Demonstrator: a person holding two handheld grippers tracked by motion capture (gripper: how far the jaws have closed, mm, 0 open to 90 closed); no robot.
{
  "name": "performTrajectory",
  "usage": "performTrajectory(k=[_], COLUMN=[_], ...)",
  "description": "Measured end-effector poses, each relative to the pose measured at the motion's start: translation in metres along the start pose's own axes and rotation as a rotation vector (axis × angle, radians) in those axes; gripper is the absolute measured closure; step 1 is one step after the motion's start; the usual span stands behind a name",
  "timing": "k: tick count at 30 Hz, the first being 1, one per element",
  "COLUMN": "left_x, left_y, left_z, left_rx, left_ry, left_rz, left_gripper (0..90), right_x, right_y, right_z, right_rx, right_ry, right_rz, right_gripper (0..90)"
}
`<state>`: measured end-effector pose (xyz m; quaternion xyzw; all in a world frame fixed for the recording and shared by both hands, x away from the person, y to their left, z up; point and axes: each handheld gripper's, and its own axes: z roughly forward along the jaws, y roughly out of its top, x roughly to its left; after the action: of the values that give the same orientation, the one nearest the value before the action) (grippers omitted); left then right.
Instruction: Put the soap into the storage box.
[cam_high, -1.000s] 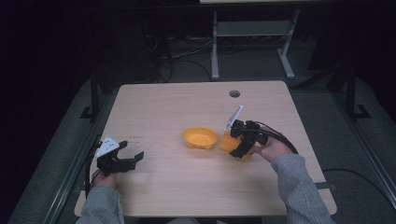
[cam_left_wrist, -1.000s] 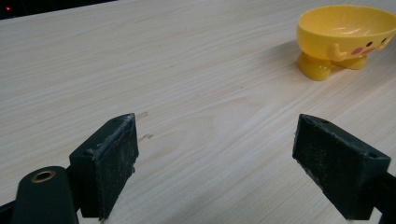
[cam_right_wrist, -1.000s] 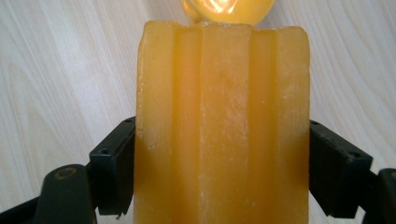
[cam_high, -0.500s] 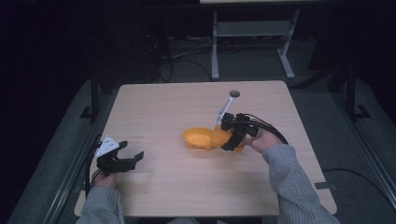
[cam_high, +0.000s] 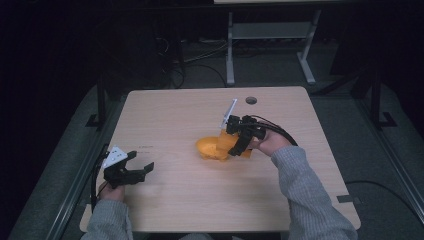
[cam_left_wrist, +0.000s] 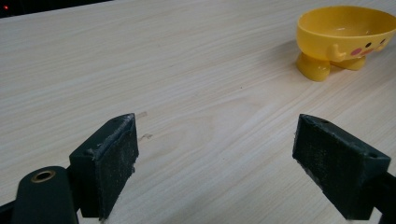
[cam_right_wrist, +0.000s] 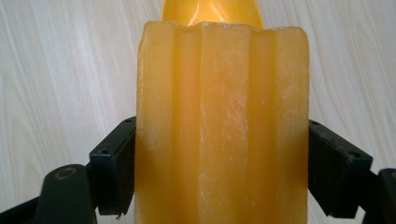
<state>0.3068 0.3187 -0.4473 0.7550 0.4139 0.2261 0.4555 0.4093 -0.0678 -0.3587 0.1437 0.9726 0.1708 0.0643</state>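
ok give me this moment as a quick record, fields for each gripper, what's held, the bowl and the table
left gripper: open, empty, near the table's left front edge
right gripper: shut on the ridged orange block, at the bowl's right side
orange block: jaws clamp its two sides; its far end points at the bowl
yellow bowl: upright on stubby feet, cartoon face on its side, looks empty
table: light wood, round hole near the far edge

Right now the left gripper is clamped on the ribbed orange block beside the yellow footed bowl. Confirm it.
Wrong gripper: the right gripper clamps the ribbed orange block, as the right gripper view shows. The left gripper is open. The block is beside the yellow footed bowl.
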Motion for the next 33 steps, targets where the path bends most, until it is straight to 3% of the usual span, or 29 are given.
performTrajectory(k=[10,14,23,33], left_x=[0.0,0.0,0.001,0.001], left_y=[0.0,0.0,0.0,0.0], left_z=[0.0,0.0,0.0,0.0], left_rx=[0.001,0.001,0.001,0.002], left_ry=[-0.002,-0.002,-0.001,-0.002], left_rz=[-0.001,0.002,0.005,0.006], left_gripper=[13.8,13.8,13.8,13.8], right_x=[-0.002,-0.004,-0.003,-0.004], right_y=[0.017,0.022,0.037,0.044], right_z=[0.004,0.004,0.007,0.015], right_rx=[0.004,-0.02,-0.005,-0.005], right_ry=[0.004,0.015,0.012,0.034], right_rz=[-0.032,-0.033,-0.062,-0.075], right_gripper=[21.2,21.2,21.2,21.2])
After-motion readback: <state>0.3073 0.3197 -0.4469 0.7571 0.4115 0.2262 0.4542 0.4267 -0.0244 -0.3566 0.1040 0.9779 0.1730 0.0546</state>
